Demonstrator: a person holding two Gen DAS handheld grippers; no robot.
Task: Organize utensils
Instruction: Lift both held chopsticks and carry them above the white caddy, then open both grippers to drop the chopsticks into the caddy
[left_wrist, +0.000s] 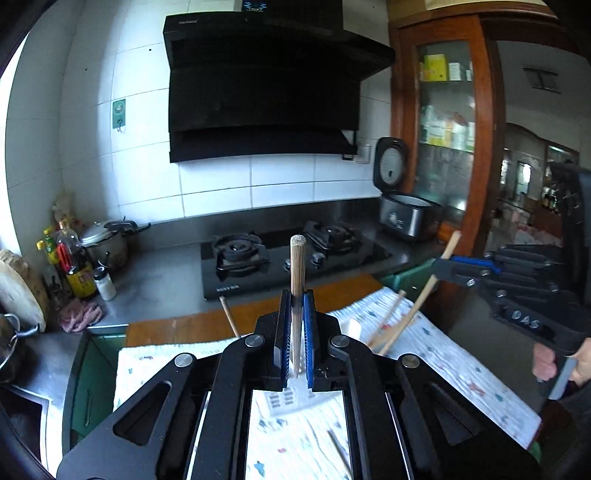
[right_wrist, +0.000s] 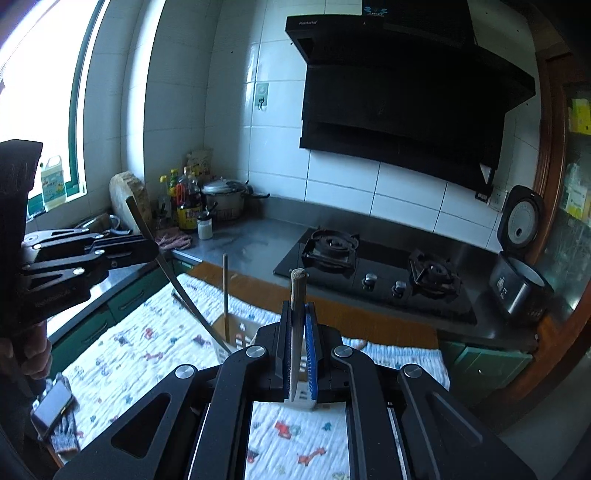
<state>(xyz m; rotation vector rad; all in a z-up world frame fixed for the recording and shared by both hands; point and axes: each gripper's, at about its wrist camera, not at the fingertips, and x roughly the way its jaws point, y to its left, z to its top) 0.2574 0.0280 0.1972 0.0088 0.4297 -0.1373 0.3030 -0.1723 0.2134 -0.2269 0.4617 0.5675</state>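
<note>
My left gripper (left_wrist: 297, 295) is shut on a wooden chopstick (left_wrist: 297, 266) that stands upright between the blue pads, its lower end over a white slotted utensil holder (left_wrist: 291, 395) on the patterned cloth. My right gripper (right_wrist: 298, 306) is shut on another wooden chopstick (right_wrist: 297, 291), also upright above the holder (right_wrist: 240, 332). In the left wrist view the right gripper (left_wrist: 443, 264) holds its chopstick (left_wrist: 424, 291) slanted down into the holder. In the right wrist view the left gripper (right_wrist: 147, 247) holds its chopstick (right_wrist: 177, 284) slanted. More chopsticks (right_wrist: 225, 295) stand in the holder.
A patterned cloth (left_wrist: 461, 369) covers the wooden table. Behind are a gas stove (left_wrist: 288, 258), an open rice cooker (left_wrist: 402, 214), a pot and bottles (left_wrist: 70, 266). A loose chopstick (left_wrist: 338, 450) lies on the cloth. A phone on a glove (right_wrist: 51, 410) lies at the left.
</note>
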